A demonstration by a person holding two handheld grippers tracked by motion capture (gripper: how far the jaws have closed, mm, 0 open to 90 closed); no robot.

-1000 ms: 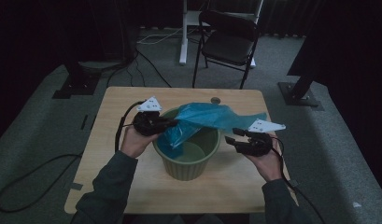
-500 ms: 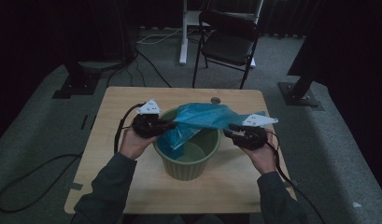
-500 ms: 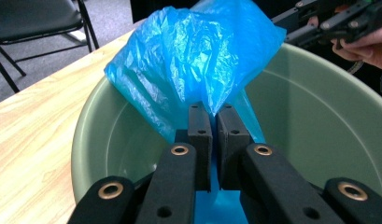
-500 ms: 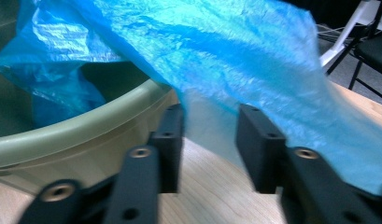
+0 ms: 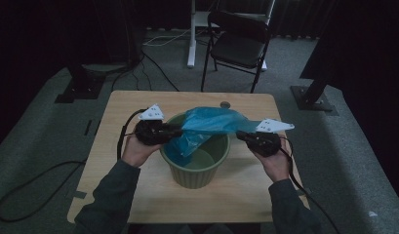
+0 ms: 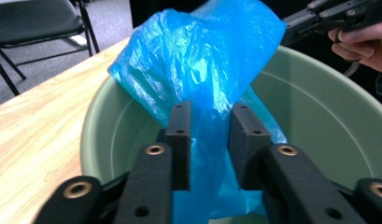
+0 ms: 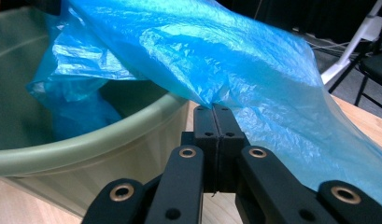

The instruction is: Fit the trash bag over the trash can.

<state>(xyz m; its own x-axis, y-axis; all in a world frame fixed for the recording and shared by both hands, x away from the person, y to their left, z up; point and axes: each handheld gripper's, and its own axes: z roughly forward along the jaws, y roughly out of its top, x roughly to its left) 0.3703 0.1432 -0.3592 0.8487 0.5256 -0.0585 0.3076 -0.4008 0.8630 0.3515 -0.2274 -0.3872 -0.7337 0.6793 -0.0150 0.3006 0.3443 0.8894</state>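
Note:
A green bucket (image 5: 221, 152) stands mid-table, and a blue plastic bag (image 5: 211, 119) stretches across its top and hangs down inside. At the bucket's left rim my left gripper (image 5: 176, 130) has just been opening; in the left gripper view its jaws (image 6: 211, 140) stand apart, the bag (image 6: 198, 60) hanging loose between them over the bucket (image 6: 319, 107). At the right rim my right gripper (image 5: 240, 134) has just closed. In the right gripper view that gripper (image 7: 215, 116) pinches the edge of the bag (image 7: 216, 56) beside the bucket wall (image 7: 109, 135).
The wooden table (image 5: 138, 102) has bare room around the bucket and a small round thing (image 5: 225, 104) near its far edge. Behind it stand a black folding chair (image 5: 238, 44) and a white post (image 5: 191, 34). Cables (image 5: 36, 180) lie on the floor at the left.
My right gripper moved in a little towards the bag's right edge and shut on it. The left jaws have parted. The bag now lies stretched flatter across the bucket.

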